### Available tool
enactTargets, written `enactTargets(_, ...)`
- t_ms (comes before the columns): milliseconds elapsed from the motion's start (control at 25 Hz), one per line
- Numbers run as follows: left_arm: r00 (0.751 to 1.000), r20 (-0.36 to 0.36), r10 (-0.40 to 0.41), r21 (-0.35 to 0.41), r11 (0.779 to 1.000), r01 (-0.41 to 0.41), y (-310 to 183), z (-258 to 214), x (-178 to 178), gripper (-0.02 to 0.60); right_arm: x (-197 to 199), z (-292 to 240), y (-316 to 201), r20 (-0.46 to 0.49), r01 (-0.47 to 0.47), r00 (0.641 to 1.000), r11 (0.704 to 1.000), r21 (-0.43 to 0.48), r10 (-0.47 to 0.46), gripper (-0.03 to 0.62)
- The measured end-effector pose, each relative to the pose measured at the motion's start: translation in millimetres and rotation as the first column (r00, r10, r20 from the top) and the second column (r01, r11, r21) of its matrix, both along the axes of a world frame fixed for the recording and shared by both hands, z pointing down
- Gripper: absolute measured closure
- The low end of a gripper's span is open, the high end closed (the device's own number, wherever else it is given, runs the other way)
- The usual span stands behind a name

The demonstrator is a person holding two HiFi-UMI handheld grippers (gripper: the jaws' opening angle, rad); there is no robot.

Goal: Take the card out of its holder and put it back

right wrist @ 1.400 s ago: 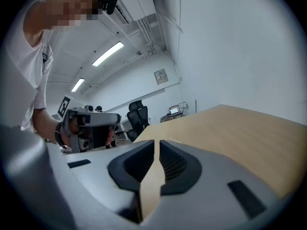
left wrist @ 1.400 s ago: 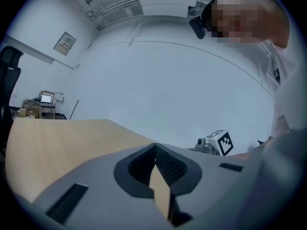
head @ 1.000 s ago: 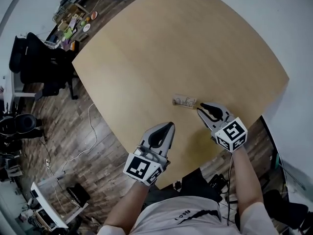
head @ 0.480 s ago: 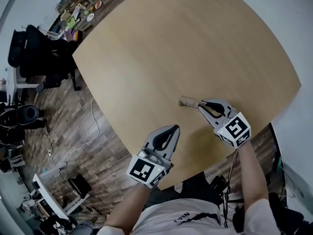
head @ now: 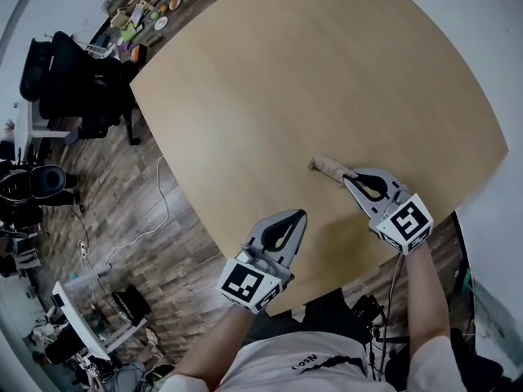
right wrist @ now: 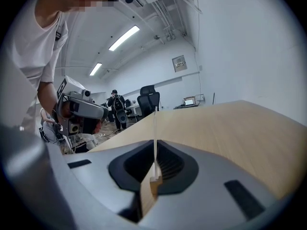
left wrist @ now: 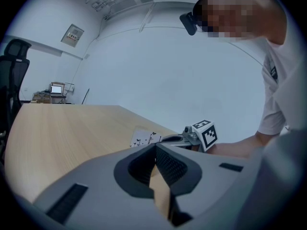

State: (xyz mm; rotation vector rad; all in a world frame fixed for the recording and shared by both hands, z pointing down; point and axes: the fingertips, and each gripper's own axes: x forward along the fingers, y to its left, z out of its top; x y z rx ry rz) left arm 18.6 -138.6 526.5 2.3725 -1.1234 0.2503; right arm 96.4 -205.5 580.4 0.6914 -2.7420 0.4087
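My right gripper (head: pixel 348 178) is shut on the card (head: pixel 329 167), which sticks out from its tips toward the table's middle, tilted over. In the right gripper view the card (right wrist: pixel 155 128) shows edge-on as a thin white line rising from the shut jaws (right wrist: pixel 155 153); a small wooden piece (right wrist: pixel 154 180), perhaps the holder, sits at its base. The left gripper view shows the card (left wrist: pixel 144 138) as a white sheet with black marks, held by the right gripper (left wrist: pixel 169 139). My left gripper (head: pixel 301 216) hovers at the table's near edge, shut and empty.
The round wooden table (head: pixel 310 72) stretches ahead. Office chairs (head: pixel 61 88) and a cluttered desk (head: pixel 139 19) stand on the wooden floor to the left. A cable (head: pixel 155 219) runs across the floor below the table's left edge.
The card stood upright on the table just off the right gripper's tips. The right gripper has since closed on it and tipped it over. The left gripper has barely moved.
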Motion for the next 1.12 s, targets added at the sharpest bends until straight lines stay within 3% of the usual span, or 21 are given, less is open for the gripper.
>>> enactTargets(480,1.0,-0.019,0.023,0.071,0.997,-0.022,0,-33,-2,0.569,5,-72,-7,0.053,-0.086,0.995,0.995,0.056,0.083,0.569)
enactTargets(720,0.998,-0.028,0.059,0.126,0.991,-0.055,44,-68,-23,0.569,-20,-126,48,0.07,-0.111,0.992,0.992,0.06,0.106,0.569)
enactTargets(1120,0.995,-0.041,0.089,0.163,0.983,-0.081,39,-127,-35,0.569,-39,-202,57,0.105,-0.135,0.986,0.988,0.072,0.127,0.569)
